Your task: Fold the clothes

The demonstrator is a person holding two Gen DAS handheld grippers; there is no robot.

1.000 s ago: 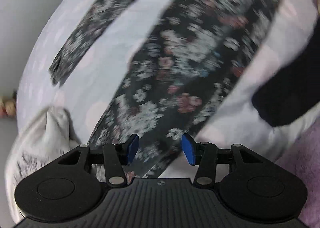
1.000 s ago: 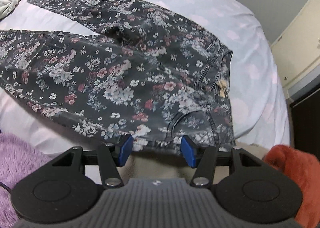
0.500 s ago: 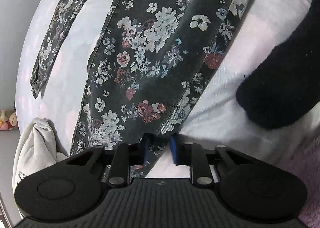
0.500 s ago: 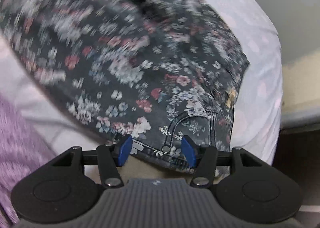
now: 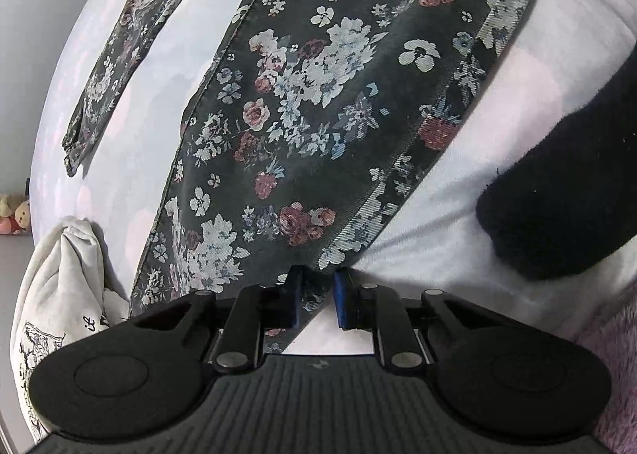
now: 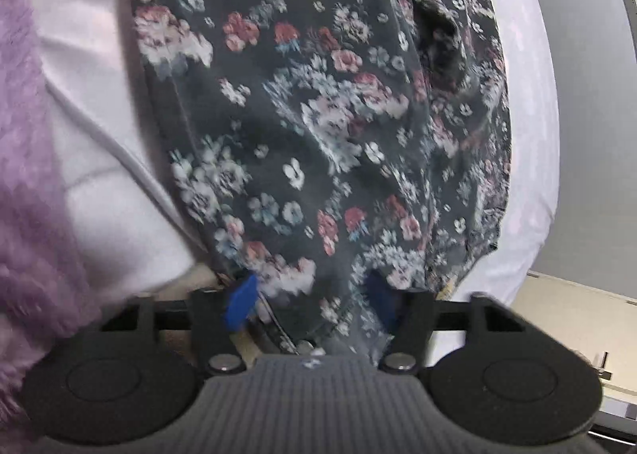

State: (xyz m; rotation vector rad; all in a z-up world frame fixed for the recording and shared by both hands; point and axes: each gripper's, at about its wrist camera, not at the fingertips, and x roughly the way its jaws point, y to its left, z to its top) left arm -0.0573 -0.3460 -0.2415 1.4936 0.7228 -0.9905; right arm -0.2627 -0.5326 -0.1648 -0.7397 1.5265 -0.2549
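Dark floral trousers lie spread on a pale sheet on the bed. In the left wrist view one leg runs up from my left gripper, which is shut on that leg's hem; the other leg lies apart at the left. In the right wrist view the trousers' waist end lies under my right gripper. Its blue pads stand wide apart with the waistband between them, not pinched.
A black garment lies at the right of the left wrist view, and a white printed garment at the left. A purple fluffy blanket borders the sheet. A beige cabinet stands beyond the bed edge.
My left gripper came down onto the leg hem and shut on it. My right gripper moved forward and turned, so the waistband now sits between its open pads.
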